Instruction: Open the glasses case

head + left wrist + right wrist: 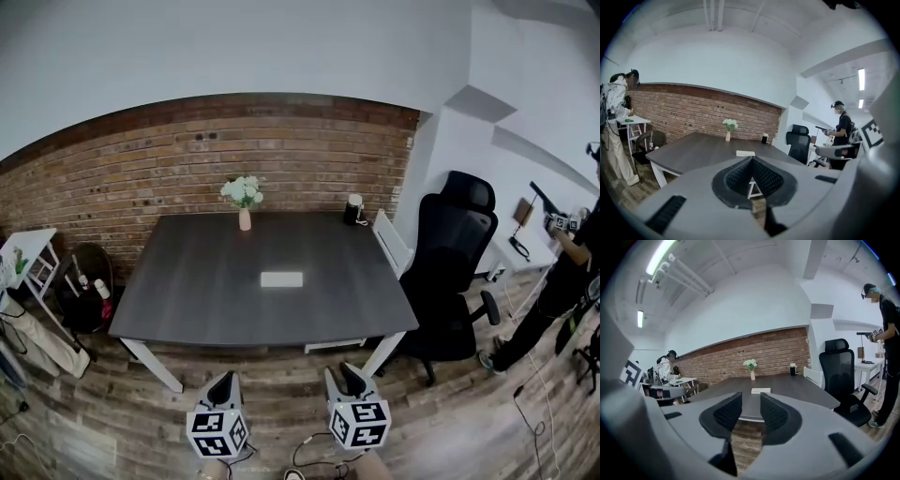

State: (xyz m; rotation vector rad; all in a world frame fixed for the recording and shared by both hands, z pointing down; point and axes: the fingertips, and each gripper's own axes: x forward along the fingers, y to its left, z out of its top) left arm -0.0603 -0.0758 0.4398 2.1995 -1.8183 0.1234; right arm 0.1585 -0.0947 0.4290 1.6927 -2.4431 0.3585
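Case [281, 278] lies flat and closed near the middle of the table [187, 309], well apart from both grippers, with bare tabletop all round it. Its long axis runs left to right, so it shows its long side to the person.

Both grippers hang off the near edge of the table, over the floor, pointing toward the far wall. The left gripper [222, 380] has its jaw tips together and nothing between them. The right gripper [349, 375] has its jaws apart with a clear gap that holds only a view of the floor and the table edge.

The case sits far of the two grippers and between their lines, so neither looks clearly nearer. In each gripper view it appears just over the jaw tips, almost dead ahead. Opening has not begun. The coming move looks like a straight reach to the far side for both, one to steady the case and the other to lift the lid. Which long edge carries the hinge cannot be told from here.

A vase [244, 217] stands at the far edge, clear of the path.
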